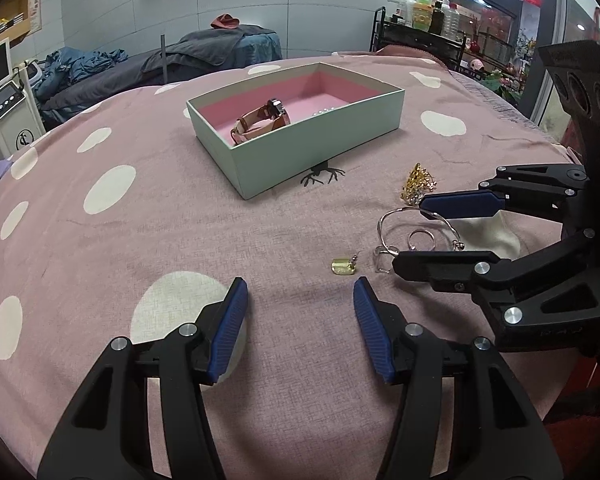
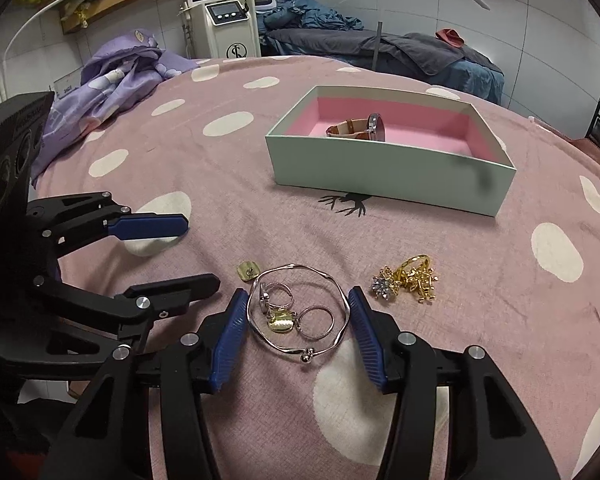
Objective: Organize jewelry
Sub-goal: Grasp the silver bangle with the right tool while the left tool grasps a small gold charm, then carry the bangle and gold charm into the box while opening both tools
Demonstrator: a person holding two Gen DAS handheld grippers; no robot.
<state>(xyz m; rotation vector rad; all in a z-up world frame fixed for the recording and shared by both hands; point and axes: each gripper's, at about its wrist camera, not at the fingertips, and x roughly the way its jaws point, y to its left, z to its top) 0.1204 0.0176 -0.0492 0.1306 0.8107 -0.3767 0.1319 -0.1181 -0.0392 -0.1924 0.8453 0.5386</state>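
A pink spotted cloth (image 2: 260, 208) covers the whole surface. On it, at 1 o'clock in the right wrist view, stands a mint box (image 2: 388, 172) with a pink lining, open on top; a watch (image 2: 360, 127) with a tan strap lies on its side inside, near the far wall.

The right gripper (image 2: 298, 320) rests low on the cloth with its blue pads wide apart, one on each side of a silver bangle (image 2: 300, 312) at 6 o'clock; whether the pads touch the bangle cannot be told, and nothing is clamped. Within the bangle's loop lie two rings (image 2: 318, 322) and a small gold heart charm (image 2: 281, 323). A gold stud (image 2: 247, 270) sits just outside the bangle at 11 o'clock from it. A gold cluster (image 2: 414, 278) with a crystal flower lies at 3 o'clock, apart from the bangle.

The left gripper (image 1: 300, 320) hovers over bare cloth, pads spread wide and holding nothing; the stud (image 1: 343, 266) lies just ahead of it at 12 o'clock.
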